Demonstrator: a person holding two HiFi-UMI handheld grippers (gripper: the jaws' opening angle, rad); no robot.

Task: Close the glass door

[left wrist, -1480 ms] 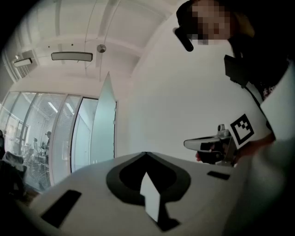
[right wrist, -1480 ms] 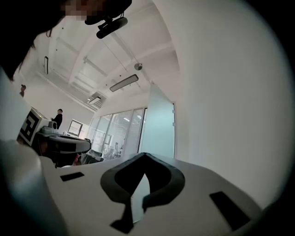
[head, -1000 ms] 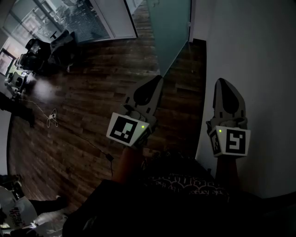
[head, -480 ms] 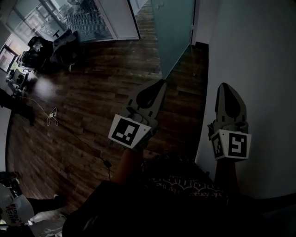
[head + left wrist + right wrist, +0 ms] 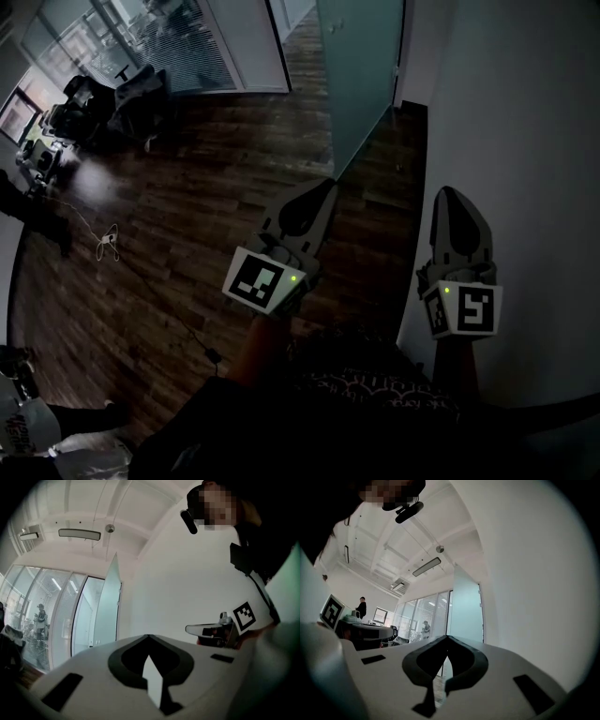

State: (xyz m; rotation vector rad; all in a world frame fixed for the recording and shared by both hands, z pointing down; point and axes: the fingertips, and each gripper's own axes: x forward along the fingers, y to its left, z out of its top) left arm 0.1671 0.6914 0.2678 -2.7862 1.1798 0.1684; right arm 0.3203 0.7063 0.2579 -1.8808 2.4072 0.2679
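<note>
Door [image 5: 361,66] sits a little nearer than a second ago, ajar ahead by the wall [image 5: 525,141], well beyond left gripper [image 5: 326,186] and right gripper [image 5: 449,194]. Both jaws are shut and empty; I judge this still the approach.

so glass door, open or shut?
Open: the glass door stands swung out at an angle from the white wall, wood floor visible on both sides.

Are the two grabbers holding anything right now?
Nothing is held. The left gripper and the right gripper both have their jaws closed together with nothing between them, apart from the glass door.
</note>
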